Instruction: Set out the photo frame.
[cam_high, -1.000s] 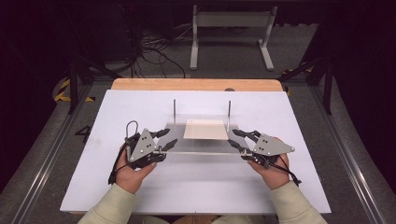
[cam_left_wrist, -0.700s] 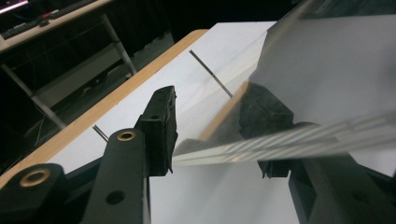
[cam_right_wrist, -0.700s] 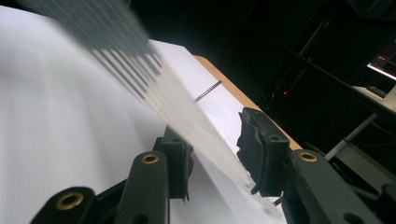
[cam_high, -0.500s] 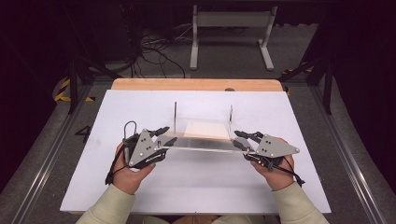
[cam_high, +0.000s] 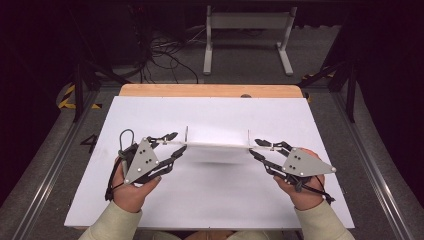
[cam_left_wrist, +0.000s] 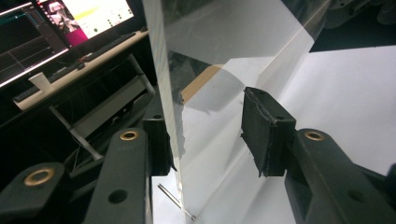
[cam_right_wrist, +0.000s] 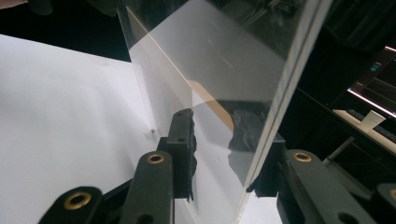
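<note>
Your left tool and right tool each straddle an end of the clear panel above the white tabletop, jaws apart, not clamped.

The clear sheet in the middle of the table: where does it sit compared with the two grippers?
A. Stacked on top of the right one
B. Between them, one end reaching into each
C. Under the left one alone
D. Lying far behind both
B: the clear sheet spans from the left gripper to the right gripper, its ends between their jaws.
</note>
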